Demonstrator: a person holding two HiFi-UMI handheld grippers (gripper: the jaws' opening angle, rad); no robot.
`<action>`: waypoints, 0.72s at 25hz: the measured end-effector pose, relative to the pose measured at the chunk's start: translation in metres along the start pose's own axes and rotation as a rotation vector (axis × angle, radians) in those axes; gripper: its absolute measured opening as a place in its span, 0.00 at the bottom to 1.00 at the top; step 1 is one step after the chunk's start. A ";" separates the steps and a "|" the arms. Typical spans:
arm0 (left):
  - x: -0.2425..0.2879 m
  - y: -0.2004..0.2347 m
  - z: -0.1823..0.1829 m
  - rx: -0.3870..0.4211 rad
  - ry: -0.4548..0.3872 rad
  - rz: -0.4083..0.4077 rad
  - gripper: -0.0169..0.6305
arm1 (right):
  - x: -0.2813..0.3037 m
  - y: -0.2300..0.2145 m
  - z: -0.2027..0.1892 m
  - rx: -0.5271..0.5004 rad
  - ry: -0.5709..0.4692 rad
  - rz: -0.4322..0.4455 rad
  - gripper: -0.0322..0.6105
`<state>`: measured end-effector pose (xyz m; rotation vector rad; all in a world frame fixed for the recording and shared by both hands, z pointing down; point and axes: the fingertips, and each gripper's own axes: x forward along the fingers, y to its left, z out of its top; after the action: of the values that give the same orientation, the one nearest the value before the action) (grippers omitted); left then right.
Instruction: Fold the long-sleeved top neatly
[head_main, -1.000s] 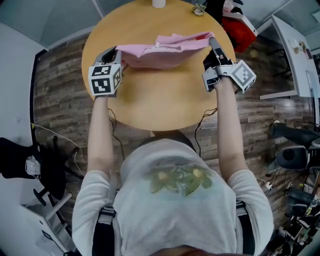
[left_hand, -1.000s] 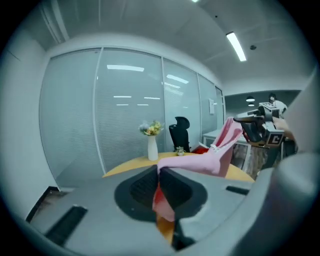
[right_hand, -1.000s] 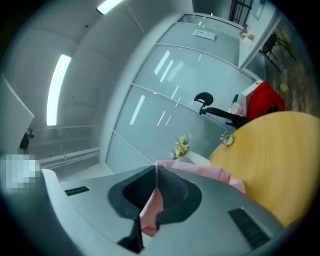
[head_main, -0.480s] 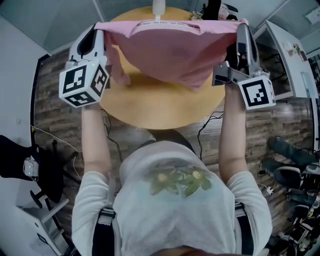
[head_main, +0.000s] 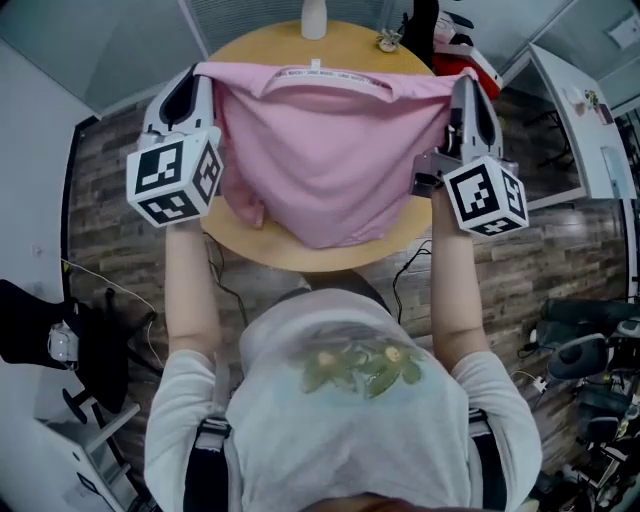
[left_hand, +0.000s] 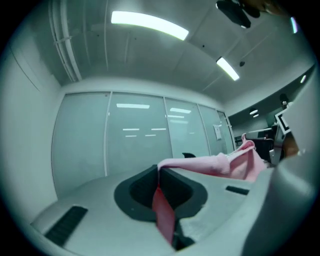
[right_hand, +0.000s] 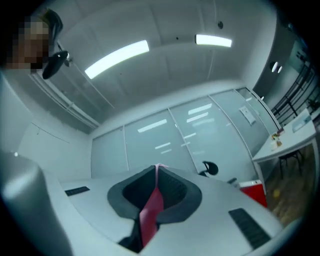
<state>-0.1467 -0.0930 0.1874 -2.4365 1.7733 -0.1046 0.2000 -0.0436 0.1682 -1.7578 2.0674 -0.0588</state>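
The pink long-sleeved top (head_main: 325, 160) hangs spread in the air above the round wooden table (head_main: 268, 248), collar edge on top. My left gripper (head_main: 203, 72) is shut on the top's left shoulder, and my right gripper (head_main: 462, 78) is shut on its right shoulder. The body drapes down between them toward the table's near edge, and a sleeve dangles on the left. In the left gripper view a pink strip of the top (left_hand: 164, 214) is pinched between the jaws of that gripper (left_hand: 159, 172). The right gripper view shows the same pinch (right_hand: 151, 209) in its gripper (right_hand: 157, 170), pointing slightly upward.
A white bottle (head_main: 315, 17) and a small object (head_main: 387, 41) stand at the table's far edge. A red item (head_main: 472, 70) lies behind the table on the right, beside a white desk (head_main: 580, 110). Glass partition walls (left_hand: 125, 145) fill both gripper views.
Both grippers have lifted the top off the table, from a bunched heap to a spread, hanging sheet. Over the last half second the cloth dropped lower and smoothed out, and the right gripper rolled.
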 end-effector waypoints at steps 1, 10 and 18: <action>0.014 0.000 -0.025 -0.001 0.060 -0.007 0.05 | 0.009 -0.012 -0.028 0.016 0.070 -0.022 0.10; 0.149 0.011 -0.214 -0.052 0.443 -0.011 0.05 | 0.115 -0.102 -0.230 0.055 0.488 -0.063 0.10; 0.248 0.016 -0.328 -0.095 0.650 -0.018 0.05 | 0.192 -0.168 -0.362 -0.012 0.738 -0.079 0.10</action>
<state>-0.1276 -0.3533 0.5055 -2.6785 2.0088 -0.9282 0.2118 -0.3450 0.4918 -2.0214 2.4620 -0.8314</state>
